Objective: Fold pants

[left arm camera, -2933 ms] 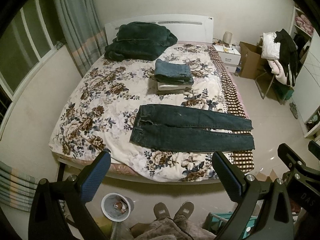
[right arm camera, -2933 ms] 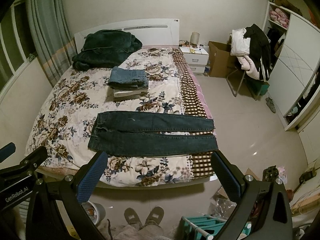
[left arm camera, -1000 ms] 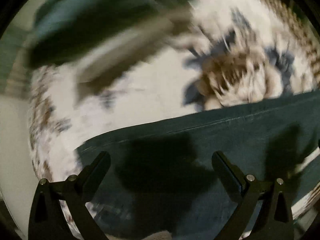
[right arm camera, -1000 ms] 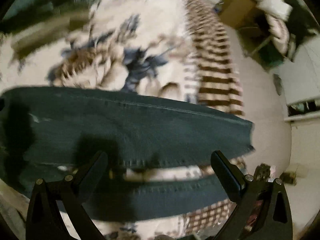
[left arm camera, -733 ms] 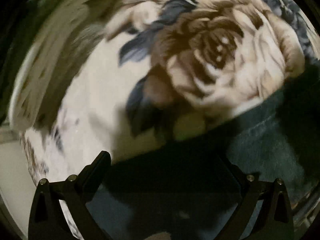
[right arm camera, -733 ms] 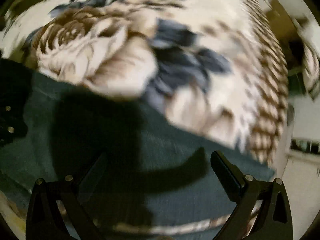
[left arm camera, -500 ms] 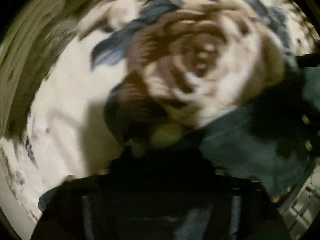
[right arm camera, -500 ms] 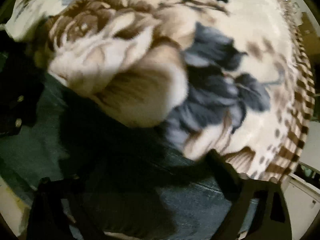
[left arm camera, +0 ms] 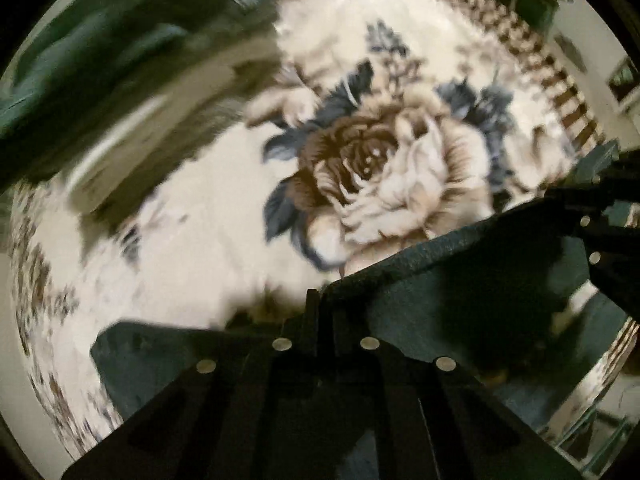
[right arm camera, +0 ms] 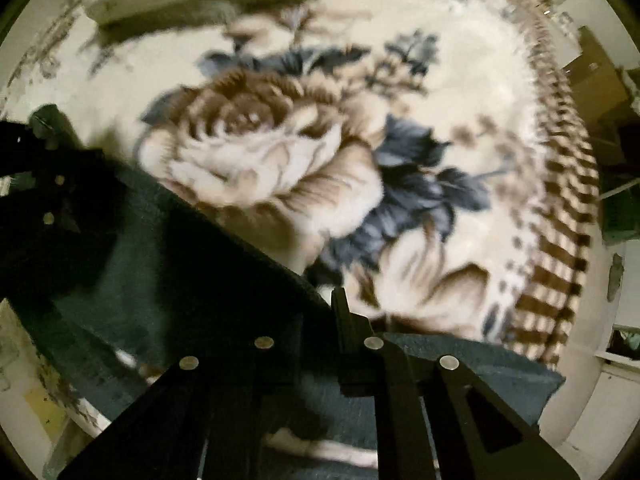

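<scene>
Bed covered by a cream blanket [left arm camera: 192, 240] printed with large brown and blue roses and edged in brown check; at its far side, blurred, a dark green bundle [left arm camera: 100, 40] and a stack of folded clothes [left arm camera: 168, 96]. Dark blue-green denim pants [left arm camera: 460, 280] lie across the near edge of the bed, their far leg raised off the blanket along its upper edge. The left gripper [left arm camera: 324, 312] is closed to a narrow slit, pinching that edge; the right gripper [right arm camera: 334, 312] is likewise nipped onto the same edge further along toward the cuffs. The step in hand appears to be folding one leg over the other. To do it well, both grips should travel together at equal height, keeping the cloth taut between them, and lay edge on edge before either releases.
</scene>
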